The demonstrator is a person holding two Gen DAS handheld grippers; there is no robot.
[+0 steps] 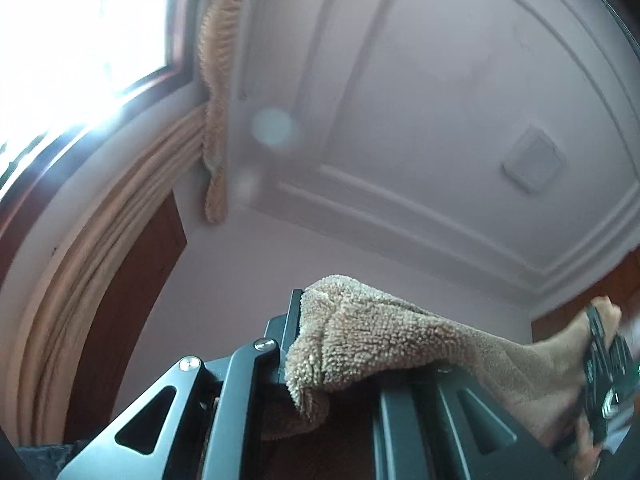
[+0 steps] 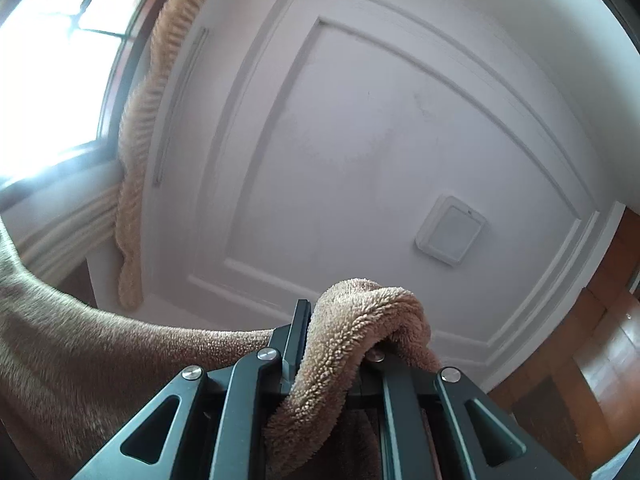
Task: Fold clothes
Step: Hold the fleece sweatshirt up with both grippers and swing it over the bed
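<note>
Both cameras point up at the ceiling; no bed, counter or floor in view.

Nearest, left wrist view: left hand-held gripper (image 1: 320, 360) has its jaws closed on a bunched corner of the tan fleece garment (image 1: 360, 340); pile side up, fabric humps over the right finger and runs off right as a taut band.

Right wrist view: right hand-held gripper (image 2: 336, 352) likewise clamped on a rolled edge of the same garment (image 2: 360, 320); the smooth brown face stretches away to the left. At the far right of the left view the other gripper shows with fabric pinched, blurred.

So the garment hangs in the air, spanned between the two grips, raised high.

Further: white panelled ceiling (image 2: 360, 140) with a square light fitting (image 2: 450, 230), beige curtain (image 2: 140, 160), bright window (image 1: 80, 40), wood panelling at the right.

Judgement: step in hand is a lift-and-spread, either to shake the piece flat or to carry one edge over. What lies below is hidden, so fold count cannot be told.

Next move calls for both grips kept firm, the span kept taut and level, and a lowering onto whatever surface is beneath
</note>
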